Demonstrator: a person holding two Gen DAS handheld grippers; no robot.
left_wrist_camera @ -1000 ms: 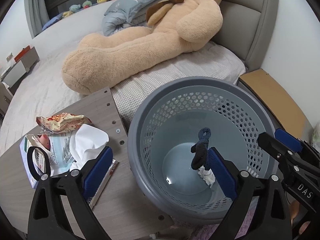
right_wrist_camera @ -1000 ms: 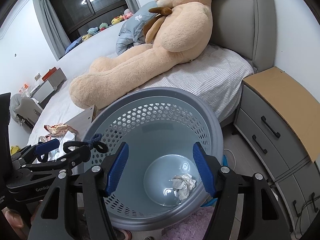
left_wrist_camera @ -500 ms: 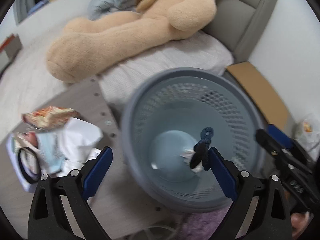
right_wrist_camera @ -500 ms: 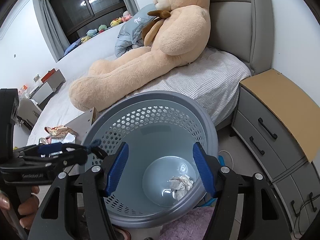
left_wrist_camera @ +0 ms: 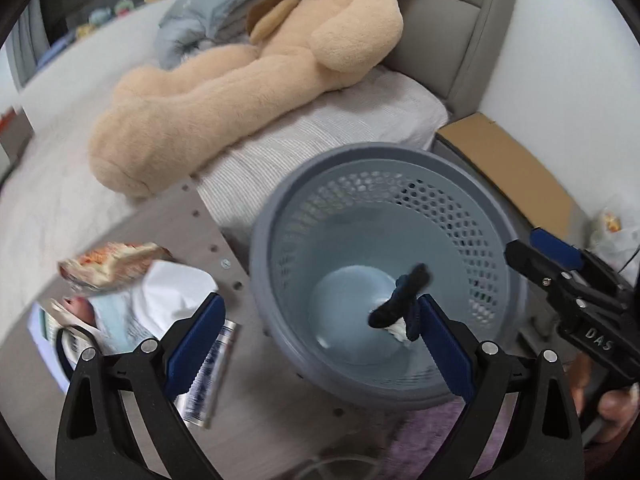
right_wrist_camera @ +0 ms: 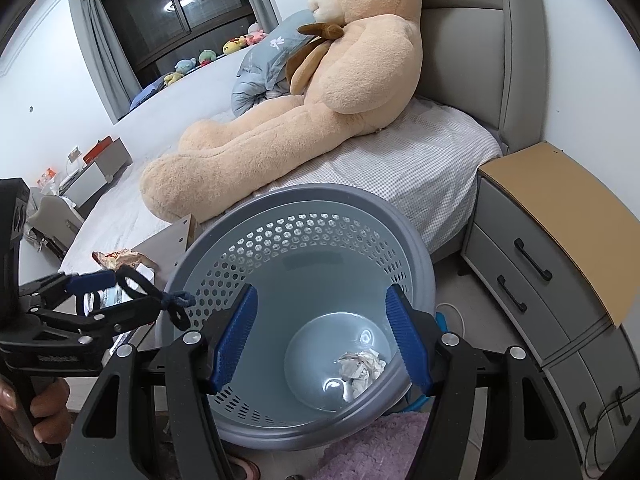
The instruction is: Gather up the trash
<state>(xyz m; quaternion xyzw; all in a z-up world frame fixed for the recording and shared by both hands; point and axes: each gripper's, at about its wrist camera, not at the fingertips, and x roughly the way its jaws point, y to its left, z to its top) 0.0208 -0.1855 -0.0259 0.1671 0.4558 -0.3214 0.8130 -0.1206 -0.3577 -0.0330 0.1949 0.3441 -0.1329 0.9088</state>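
Note:
A grey perforated trash basket (left_wrist_camera: 472, 184) (right_wrist_camera: 280, 204) stands beside a low wooden table (left_wrist_camera: 256, 412). A crumpled paper ball (right_wrist_camera: 360, 364) lies on its bottom. My left gripper (left_wrist_camera: 316, 344) is open above the table edge and basket rim; a dark blue string (left_wrist_camera: 400, 300) (right_wrist_camera: 176, 306) clings to its right finger and hangs over the basket. My right gripper (right_wrist_camera: 322, 338) is open and empty above the basket mouth. On the table lie a snack wrapper (left_wrist_camera: 112, 266), a white tissue (left_wrist_camera: 176, 292), a printed packet (left_wrist_camera: 80, 320) and a silver wrapper (left_wrist_camera: 208, 372).
A bed with a large tan teddy bear (right_wrist_camera: 320, 108) lies behind the basket. A grey nightstand with a brown top (right_wrist_camera: 560, 240) stands to the right. A purple rug (right_wrist_camera: 380, 448) is under the basket. A white plastic bag (left_wrist_camera: 616, 232) sits at far right.
My left gripper has swung right and tilted; the string still hangs from its right finger. My right gripper has risen slightly over the basket.

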